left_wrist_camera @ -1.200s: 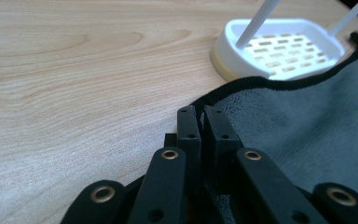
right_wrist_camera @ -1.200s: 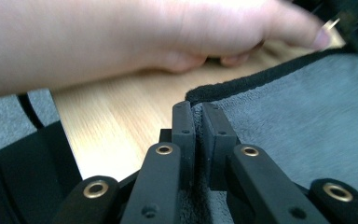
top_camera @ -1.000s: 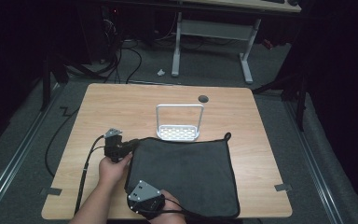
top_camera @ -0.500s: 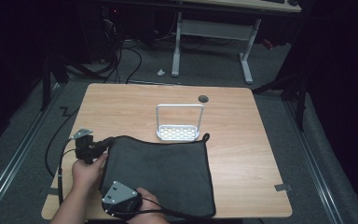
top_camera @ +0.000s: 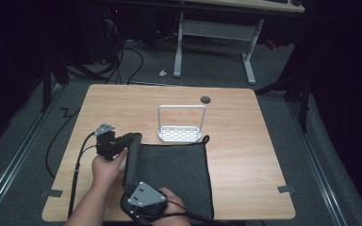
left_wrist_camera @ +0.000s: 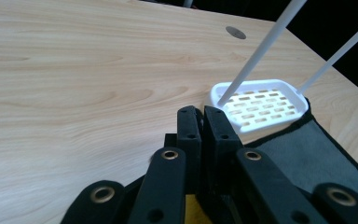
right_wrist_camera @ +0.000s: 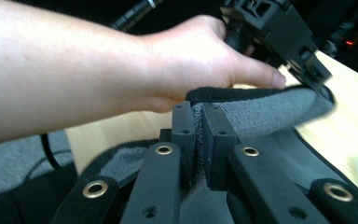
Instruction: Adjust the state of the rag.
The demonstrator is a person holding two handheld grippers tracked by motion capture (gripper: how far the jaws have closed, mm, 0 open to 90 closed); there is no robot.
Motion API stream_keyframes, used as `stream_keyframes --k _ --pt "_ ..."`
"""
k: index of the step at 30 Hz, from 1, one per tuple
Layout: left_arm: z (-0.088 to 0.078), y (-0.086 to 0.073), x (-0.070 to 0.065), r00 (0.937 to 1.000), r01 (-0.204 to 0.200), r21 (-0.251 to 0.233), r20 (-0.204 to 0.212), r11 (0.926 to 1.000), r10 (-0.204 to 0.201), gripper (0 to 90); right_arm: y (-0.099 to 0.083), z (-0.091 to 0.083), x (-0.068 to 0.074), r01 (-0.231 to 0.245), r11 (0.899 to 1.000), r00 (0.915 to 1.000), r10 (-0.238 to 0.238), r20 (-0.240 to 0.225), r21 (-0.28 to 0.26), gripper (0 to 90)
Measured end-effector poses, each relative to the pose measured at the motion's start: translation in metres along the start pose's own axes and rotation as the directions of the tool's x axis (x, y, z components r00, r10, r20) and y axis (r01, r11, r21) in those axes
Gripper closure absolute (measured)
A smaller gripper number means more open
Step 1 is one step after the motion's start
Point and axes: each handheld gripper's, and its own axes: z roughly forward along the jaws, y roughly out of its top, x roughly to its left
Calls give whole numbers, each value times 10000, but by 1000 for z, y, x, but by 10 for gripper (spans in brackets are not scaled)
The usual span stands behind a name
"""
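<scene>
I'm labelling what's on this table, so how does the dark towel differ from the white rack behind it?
The towel is dark grey, soft cloth; the rack is white, stiff and slotted. The towel lies mostly flat, with its left edge lifted and pinched in the shut jaws of the left gripper and the right gripper; the rack stands free, its thin hoop handle upright. The towel covers far more of the table. Both rest on the wooden top, edges meeting.

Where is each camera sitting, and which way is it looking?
High view: above the near side, looking forward and down on the table; forearms and both hand-held grippers show.
Left gripper view: rides the left hand-held gripper, faces the white rack; its jaws show.
Right gripper view: rides the right hand-held gripper, faces the lifted dark towel; its jaws and the left hand show.
All three views share the towel.
</scene>
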Motion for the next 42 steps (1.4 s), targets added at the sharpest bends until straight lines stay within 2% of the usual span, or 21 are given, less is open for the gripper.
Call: stream_keyframes --k 1,5,12,15,18,21,23,29,33,35,36,40,42 --pt "7 2 -10 10000 14 5 3 10000 -14 855 -5 -6 -4 -11 10000 9999 10 140 38 853" --pt "25 3 -35 9998 -189 192 90 9996 188 855 -25 -29 -21 -323 9994 9980 315 545 151 853" --pt "51 2 -80 9955 -740 363 622 9966 716 855 -59 -71 -40 -681 9969 9904 627 1230 406 853" --pt "63 1 -100 9918 -1072 476 746 9931 1035 854 -72 -83 -45 -790 9952 9864 698 1491 569 853" --pt "72 -1 -115 9914 -1055 555 842 9929 1006 854 -84 -93 -50 -1001 9923 9819 866 1682 733 852" --pt "85 -3 -131 9878 -1336 814 911 9877 1262 852 -95 -100 -54 -1167 9889 9780 983 1839 915 852" --pt "92 -4 -141 9879 -1354 910 888 9866 1274 850 -99 -106 -56 -1199 9880 9762 994 1926 977 851" --pt "112 -5 -159 9874 -1530 1396 619 9783 1456 847 -116 -116 -64 -1589 9788 9674 1283 2182 1291 848" --pt "122 -6 -165 9844 -1709 1585 688 9725 1618 845 -130 -120 -72 -1930 9693 9599 1544 2340 1521 843" --pt "124 -6 -168 9840 -1715 1589 770 9723 1609 840 -136 -125 -74 -1997 9672 9576 1587 2405 1570 819" --pt "126 -6 -170 9842 -1666 1569 868 9735 1545 828 -137 -127 -75 -2094 9649 9551 1669 2449 1588 778" --pt "124 -5 -172 9846 -1444 1334 1180 9805 1290 667 -140 -136 -82 -2355 9637 9433 1955 2681 1259 732" --pt "121 -4 -173 9835 -1493 1178 1201 9818 1351 631 -137 -139 -83 -2329 9668 9395 1959 2810 1047 697"
